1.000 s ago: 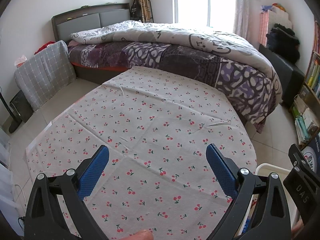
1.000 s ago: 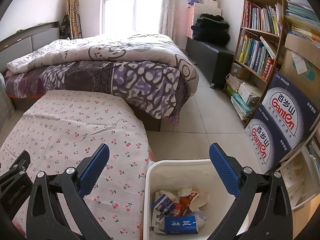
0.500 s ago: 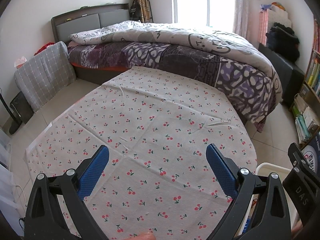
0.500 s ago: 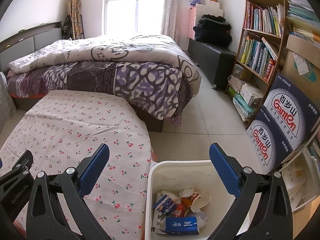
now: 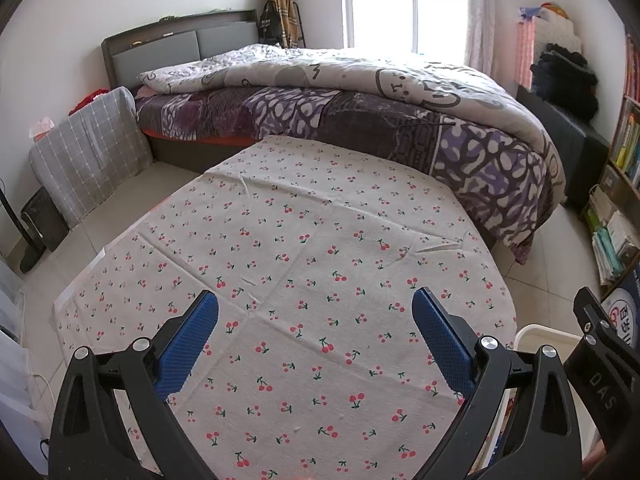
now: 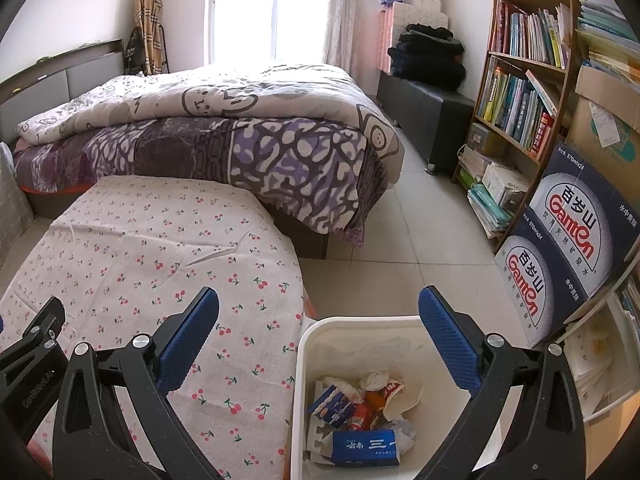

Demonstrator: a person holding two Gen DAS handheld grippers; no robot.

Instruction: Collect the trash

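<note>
A white bin stands on the floor beside the table; its rim also shows in the left wrist view. Inside lie several pieces of trash: a blue carton, crumpled paper, small wrappers. My right gripper is open and empty, above the bin's left rim. My left gripper is open and empty, above the cherry-print tablecloth. I see no loose trash on the cloth.
A bed with a purple and grey quilt lies behind the table. A bookshelf and stacked Ganten boxes stand at the right. A grey checked cushion leans by the left wall. Tiled floor runs between bed and shelf.
The right wrist view has drifted slightly, bringing the bin a little more to the centre. The left gripper has barely moved. Both stay open.
</note>
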